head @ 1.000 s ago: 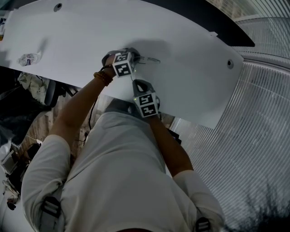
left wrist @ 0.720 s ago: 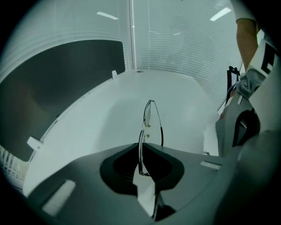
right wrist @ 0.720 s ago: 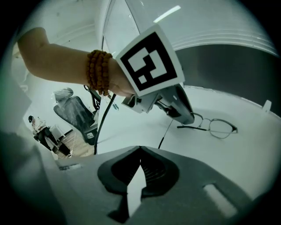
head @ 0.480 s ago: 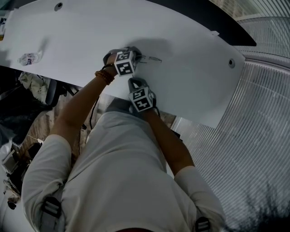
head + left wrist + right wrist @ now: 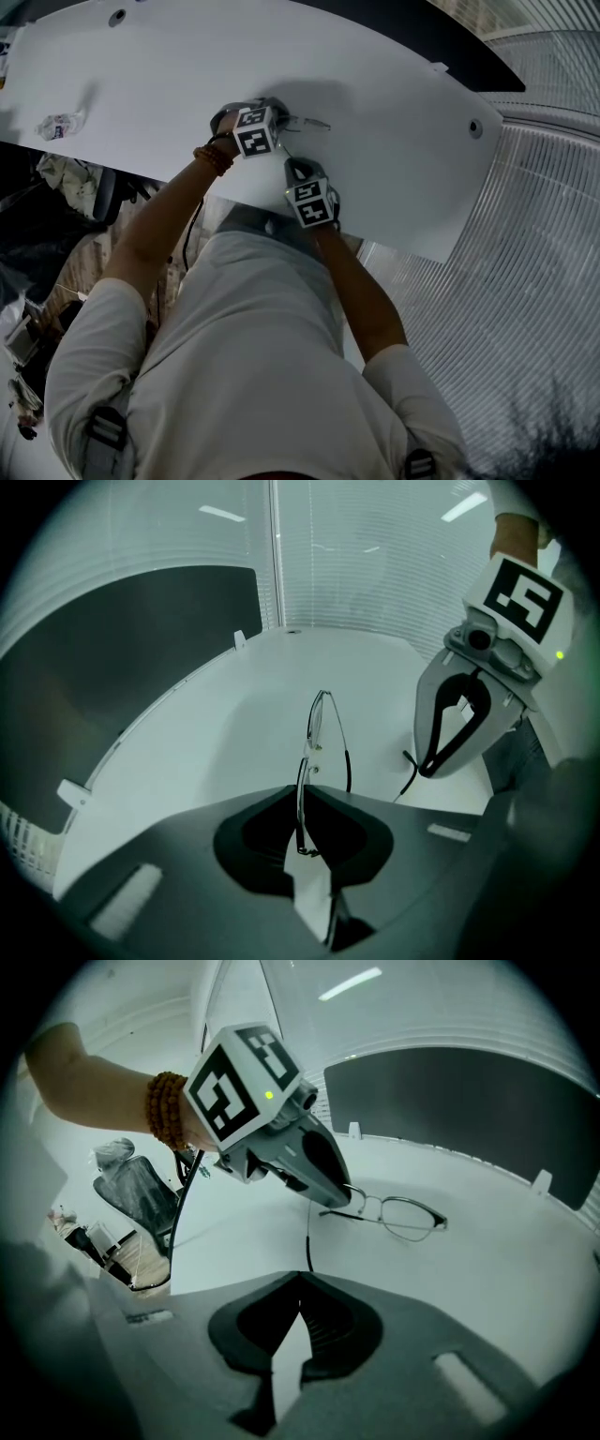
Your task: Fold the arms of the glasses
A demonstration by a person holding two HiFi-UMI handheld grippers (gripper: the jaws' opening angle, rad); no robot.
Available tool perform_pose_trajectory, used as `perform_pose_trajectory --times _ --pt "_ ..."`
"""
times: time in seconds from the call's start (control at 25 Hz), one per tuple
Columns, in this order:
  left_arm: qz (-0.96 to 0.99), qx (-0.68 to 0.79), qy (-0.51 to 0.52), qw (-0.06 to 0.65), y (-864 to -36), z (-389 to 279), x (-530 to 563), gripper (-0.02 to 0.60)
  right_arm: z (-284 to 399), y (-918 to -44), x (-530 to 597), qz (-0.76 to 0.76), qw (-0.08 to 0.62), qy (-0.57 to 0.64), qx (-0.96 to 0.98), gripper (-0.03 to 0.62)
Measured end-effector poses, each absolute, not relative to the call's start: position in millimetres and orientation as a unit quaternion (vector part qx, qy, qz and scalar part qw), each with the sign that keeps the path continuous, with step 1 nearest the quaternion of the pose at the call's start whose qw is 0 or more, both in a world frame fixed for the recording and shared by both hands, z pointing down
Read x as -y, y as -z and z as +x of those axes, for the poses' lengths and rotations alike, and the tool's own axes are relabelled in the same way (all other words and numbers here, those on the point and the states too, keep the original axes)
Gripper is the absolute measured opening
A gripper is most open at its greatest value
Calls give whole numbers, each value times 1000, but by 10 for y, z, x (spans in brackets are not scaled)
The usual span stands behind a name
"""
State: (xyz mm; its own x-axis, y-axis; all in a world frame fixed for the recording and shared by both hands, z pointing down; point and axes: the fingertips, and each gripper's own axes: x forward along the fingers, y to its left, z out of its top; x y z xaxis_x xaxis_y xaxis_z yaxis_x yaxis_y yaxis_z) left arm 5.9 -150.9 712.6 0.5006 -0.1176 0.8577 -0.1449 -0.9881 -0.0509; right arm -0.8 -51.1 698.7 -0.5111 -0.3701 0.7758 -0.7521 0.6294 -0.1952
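Observation:
Thin metal-framed glasses (image 5: pixel 403 1215) lie on the white table (image 5: pixel 394 159). My left gripper (image 5: pixel 300 794) is shut on one end of their frame, which stands edge-on between the jaws. In the head view the left gripper (image 5: pixel 281 120) is just left of the glasses (image 5: pixel 307 122). One temple arm (image 5: pixel 307 1246) hangs out towards my right gripper (image 5: pixel 300 1279). Its jaws meet at the tips with nothing between them, just short of that arm's end. From the left gripper view the right gripper (image 5: pixel 427 769) stands beside the dark arm tip (image 5: pixel 410 778).
A crumpled wrapper (image 5: pixel 58 122) lies at the table's far left. The table has round holes (image 5: pixel 475 128) near its corners, and its near edge runs right under my right hand. An office chair (image 5: pixel 141 1199) stands beyond the left edge.
My right gripper has shifted a little to the right and down towards the table, closer to the loose temple arm. The left gripper and the glasses have stayed put.

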Motion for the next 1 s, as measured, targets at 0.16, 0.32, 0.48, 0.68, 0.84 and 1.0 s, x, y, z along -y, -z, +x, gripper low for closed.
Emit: perform_pose_trajectory --times 0.16,0.32,0.48,0.68,0.84,1.0 --pt "866 72 -495 12 -7123 60 1504 23 184 -6983 643 351 367 -258 822 2" --pt "865 68 -498 7 -7125 71 1488 20 329 -6988 784 358 373 -248 819 2" --pt "864 64 -500 3 -7127 82 1466 22 427 -6997 918 362 380 -237 817 2" --pt "862 61 -503 -3 -7140 88 1451 28 466 -7034 985 346 398 -215 822 2" --pt "860 55 -507 -13 -7137 86 1424 31 455 -7051 968 316 423 -186 828 2" --pt "858 50 -511 -18 -7147 93 1403 35 455 -7075 948 295 442 -155 833 2"
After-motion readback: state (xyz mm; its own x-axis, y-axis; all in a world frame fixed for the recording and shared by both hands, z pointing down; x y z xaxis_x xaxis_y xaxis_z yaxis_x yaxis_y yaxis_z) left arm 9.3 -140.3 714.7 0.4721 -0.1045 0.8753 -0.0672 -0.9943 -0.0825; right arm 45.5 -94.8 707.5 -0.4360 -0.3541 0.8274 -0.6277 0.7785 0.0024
